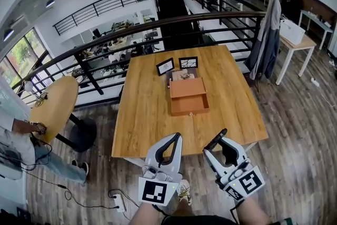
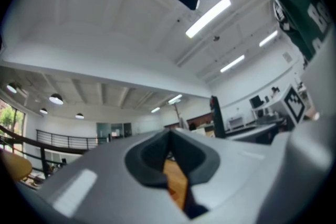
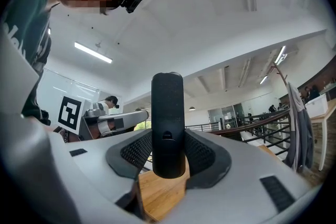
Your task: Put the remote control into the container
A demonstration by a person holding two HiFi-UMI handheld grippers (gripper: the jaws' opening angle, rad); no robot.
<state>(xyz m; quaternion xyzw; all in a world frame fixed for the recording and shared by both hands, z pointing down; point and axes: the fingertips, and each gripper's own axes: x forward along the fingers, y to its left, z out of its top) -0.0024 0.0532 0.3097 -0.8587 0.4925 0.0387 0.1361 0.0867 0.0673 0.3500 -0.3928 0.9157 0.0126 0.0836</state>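
The wooden desk (image 1: 142, 118) lies ahead of you, with the brown container (image 1: 188, 96) near its middle. Your right tongs (image 3: 168, 157) are clamped on the upright remote control (image 3: 167, 113). Your left tongs (image 2: 169, 139) are together and empty. Grip firmly and centre the remote over the container before lowering.

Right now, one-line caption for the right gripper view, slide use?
Right gripper clamps an upright black remote control, wooden table edge below, railing beyond.
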